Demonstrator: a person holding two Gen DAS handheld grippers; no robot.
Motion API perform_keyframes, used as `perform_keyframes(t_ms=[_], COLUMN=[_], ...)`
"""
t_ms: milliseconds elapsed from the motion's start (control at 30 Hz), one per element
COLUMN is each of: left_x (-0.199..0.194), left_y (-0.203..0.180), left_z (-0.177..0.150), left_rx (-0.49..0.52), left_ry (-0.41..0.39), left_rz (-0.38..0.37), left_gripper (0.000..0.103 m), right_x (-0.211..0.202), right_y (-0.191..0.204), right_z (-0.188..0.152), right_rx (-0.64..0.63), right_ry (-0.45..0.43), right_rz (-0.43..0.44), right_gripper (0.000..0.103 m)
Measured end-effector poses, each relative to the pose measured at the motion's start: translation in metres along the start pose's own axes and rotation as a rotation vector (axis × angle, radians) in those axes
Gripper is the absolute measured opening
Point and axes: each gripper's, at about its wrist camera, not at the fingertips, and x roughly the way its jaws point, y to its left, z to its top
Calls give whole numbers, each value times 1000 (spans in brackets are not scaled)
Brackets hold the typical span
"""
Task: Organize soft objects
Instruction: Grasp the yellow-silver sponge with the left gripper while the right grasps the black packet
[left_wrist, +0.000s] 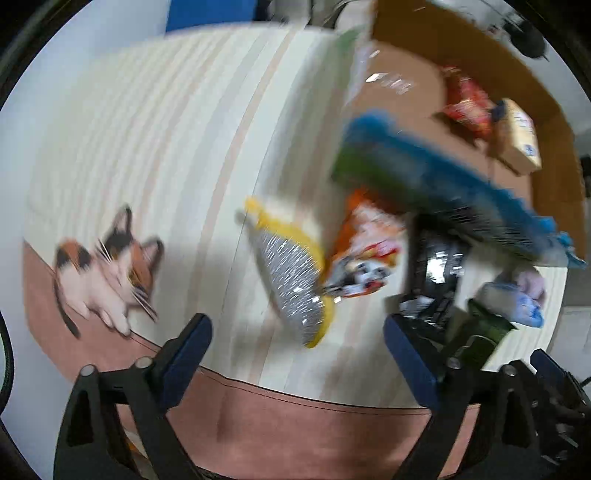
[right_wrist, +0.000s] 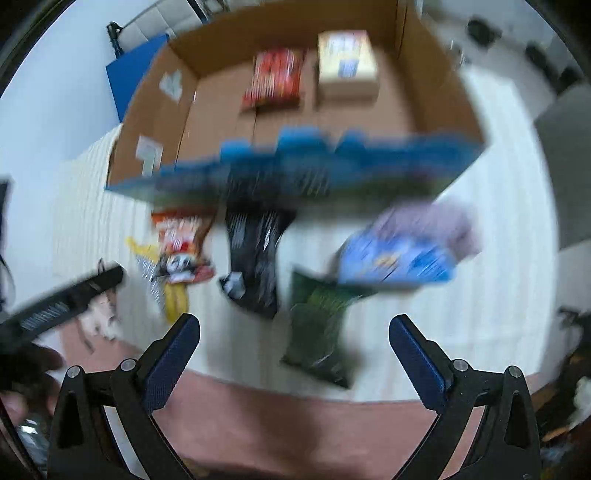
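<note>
1. Snack bags lie scattered on a cream striped cloth (right_wrist: 498, 258) with a brown-pink border, in front of an open cardboard box (right_wrist: 436, 92).
2. Inside the box sit a red packet (right_wrist: 273, 79) and, just beside it, a tan packet (right_wrist: 347, 66).
3. A blue-edged bag (right_wrist: 295, 166) (heavily blurred) shows level with the box's near wall; whether it touches anything cannot be told.
4. On the cloth: an orange bag (right_wrist: 177, 236) touching a yellow-and-silver bag (left_wrist: 291, 280), a black bag (right_wrist: 255, 266), a dark green bag (right_wrist: 317, 332) and a blue-and-lilac bag (right_wrist: 402, 254).
5. Left claw (left_wrist: 297, 354) is released, jaws wide apart, holding nothing.
6. Right claw (right_wrist: 295, 350) is likewise released and empty.
7. A calico cat picture (left_wrist: 107, 273) marks the cloth's left border.
</note>
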Motion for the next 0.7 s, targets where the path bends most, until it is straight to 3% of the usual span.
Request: perform_keyframes(t_ms=[67,200,367,433,533,567,633,700], left_x=[16,48,76,81,86,88,90,90], left_y=[8,10,10,15,23,27,36,42], left_z=[0,9,18,17,11,7,-1,-11], left_rx=[-28,-18,1,-4,-4,-7,-14,-20], left_ry=[16,52,92,92,103,110,106,105], left_rz=[-10,-27,-27,-35,-43,-46,-49,-53], left_gripper=[85,85,85,78,55,52,51,50], right_x=[15,41,78,91,108,112,120,123], right_y=[9,35,58,61,65,66,67,70], right_z=[2,18,37,39,40,40,38,33], right_rx=[0,-33,-50,-45,-41,-37,-38,-53], right_ry=[-5,-6,43,61,81,89,104,96], right_rz=[25,-1,-96,-113,-150,-154,-164,-179], right_gripper=[99,82,81,81,80,77,55,52])
